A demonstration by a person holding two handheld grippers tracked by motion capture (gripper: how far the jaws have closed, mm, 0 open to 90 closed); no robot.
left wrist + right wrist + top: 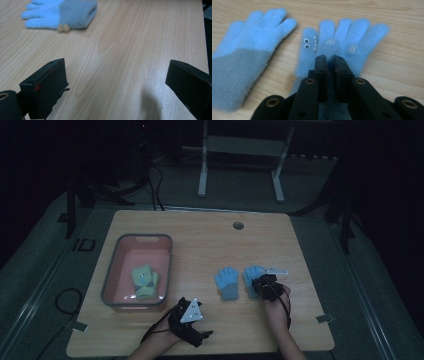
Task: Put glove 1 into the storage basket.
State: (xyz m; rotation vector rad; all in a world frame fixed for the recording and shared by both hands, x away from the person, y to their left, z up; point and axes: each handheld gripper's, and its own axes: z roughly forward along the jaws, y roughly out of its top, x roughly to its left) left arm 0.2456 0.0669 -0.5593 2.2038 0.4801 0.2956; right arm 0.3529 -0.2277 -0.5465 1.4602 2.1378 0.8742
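Your right gripper (330, 58) pinches, jaws almost together, the palm of the fuzzy blue glove with googly eyes (342, 42), lying flat on the wooden table (402, 62) just beside its plain blue mate (249, 50).

The high view is dim and murky, with the room beyond the surface (210, 240) sunk in near-black from 10 to 2 o'clock. Both gripper views are brighter and evenly lit. A soft shadow lies at 5 o'clock in the left gripper view. The monster-faced glove (342, 42) looks smeared and out of focus.
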